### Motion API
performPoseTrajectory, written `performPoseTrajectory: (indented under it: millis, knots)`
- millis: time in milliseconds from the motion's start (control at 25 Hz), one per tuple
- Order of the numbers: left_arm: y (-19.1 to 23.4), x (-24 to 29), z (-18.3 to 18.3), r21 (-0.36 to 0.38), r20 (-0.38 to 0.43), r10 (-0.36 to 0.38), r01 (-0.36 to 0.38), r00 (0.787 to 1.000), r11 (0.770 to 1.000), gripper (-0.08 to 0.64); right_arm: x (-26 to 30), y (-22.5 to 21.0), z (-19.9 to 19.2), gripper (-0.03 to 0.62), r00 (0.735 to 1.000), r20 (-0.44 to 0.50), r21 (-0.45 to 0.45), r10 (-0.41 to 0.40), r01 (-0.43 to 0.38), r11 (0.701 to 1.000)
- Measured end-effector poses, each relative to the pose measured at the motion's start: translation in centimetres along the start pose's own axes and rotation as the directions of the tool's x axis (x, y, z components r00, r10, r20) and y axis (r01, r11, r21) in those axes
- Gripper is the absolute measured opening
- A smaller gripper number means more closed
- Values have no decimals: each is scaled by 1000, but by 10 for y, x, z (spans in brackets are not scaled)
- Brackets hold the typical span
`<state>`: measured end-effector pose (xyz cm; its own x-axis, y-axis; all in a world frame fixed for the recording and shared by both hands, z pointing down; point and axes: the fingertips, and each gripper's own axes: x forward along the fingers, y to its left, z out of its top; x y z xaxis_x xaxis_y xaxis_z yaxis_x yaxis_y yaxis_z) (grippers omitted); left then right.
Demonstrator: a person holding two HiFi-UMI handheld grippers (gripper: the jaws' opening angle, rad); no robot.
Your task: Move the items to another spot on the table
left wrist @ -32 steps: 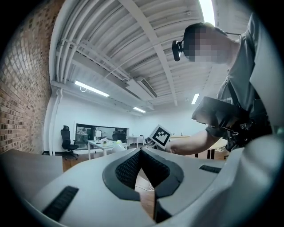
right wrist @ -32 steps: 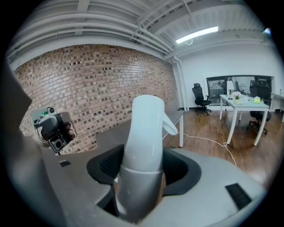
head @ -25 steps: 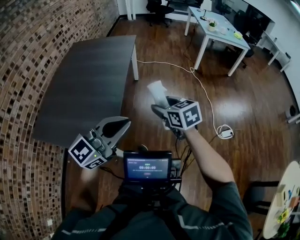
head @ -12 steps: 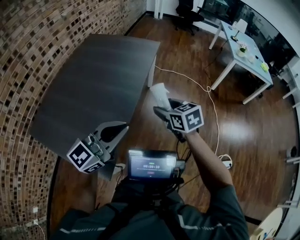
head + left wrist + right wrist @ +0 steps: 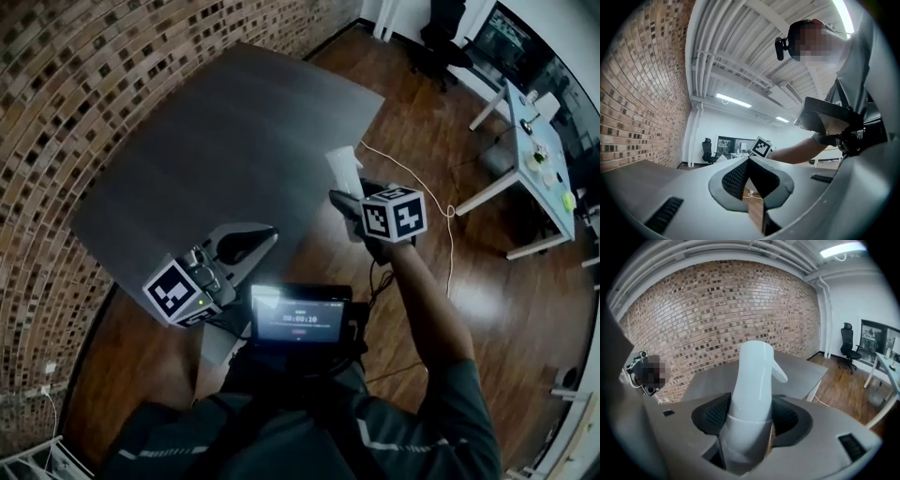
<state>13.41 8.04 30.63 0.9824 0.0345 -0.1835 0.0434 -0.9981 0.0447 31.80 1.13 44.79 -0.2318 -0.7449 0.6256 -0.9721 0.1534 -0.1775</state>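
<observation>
A white spray bottle [image 5: 341, 170] [image 5: 753, 380] sticks up from my right gripper [image 5: 351, 200] [image 5: 751, 417], whose jaws are shut on its body. In the head view it hangs at the near right edge of the dark grey table [image 5: 216, 141] [image 5: 799, 365], which has nothing on its top. My left gripper [image 5: 251, 244] [image 5: 748, 162] is lower left, at the table's near edge, shut with nothing between its pads. In the left gripper view the right gripper's marker cube [image 5: 761, 147] shows beyond the jaws.
A brick wall [image 5: 66, 103] runs along the table's far and left sides. A white desk [image 5: 534, 141] and an office chair [image 5: 442, 23] stand on the wooden floor to the right, with a white cable [image 5: 452, 220] lying there. A small screen [image 5: 295, 319] sits at the person's chest.
The view has swung left toward the dark table. Both grippers have travelled to its near edge, the right one still gripping the spray bottle.
</observation>
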Motion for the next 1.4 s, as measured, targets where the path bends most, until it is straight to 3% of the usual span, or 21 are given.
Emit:
performPoseTrajectory:
  millis: [160,440,840,1240,1400]
  knots:
    - [35,-8,0,23,-16,66,-66,998,998,-5,46,-9,24,272,999,-39,-54,11,-13,998]
    - [91,-3,-6,38,-15,207,-206,978,978,-5,126,-21,61,272,987,-98,-108,128,-139,984]
    - [169,40,-15,44,-45,427,-425,903,904,-5,208,-81,115,272,949,-190,-196,250,-287,938]
    - [247,117,-21,65,-38,516,-513,856,856,-5,259,-159,166,272,925,-238,-243,296,-352,904]
    - [267,133,-31,51,-72,523,-520,849,852,-5,280,-183,177,272,921,-255,-223,294,-352,909]
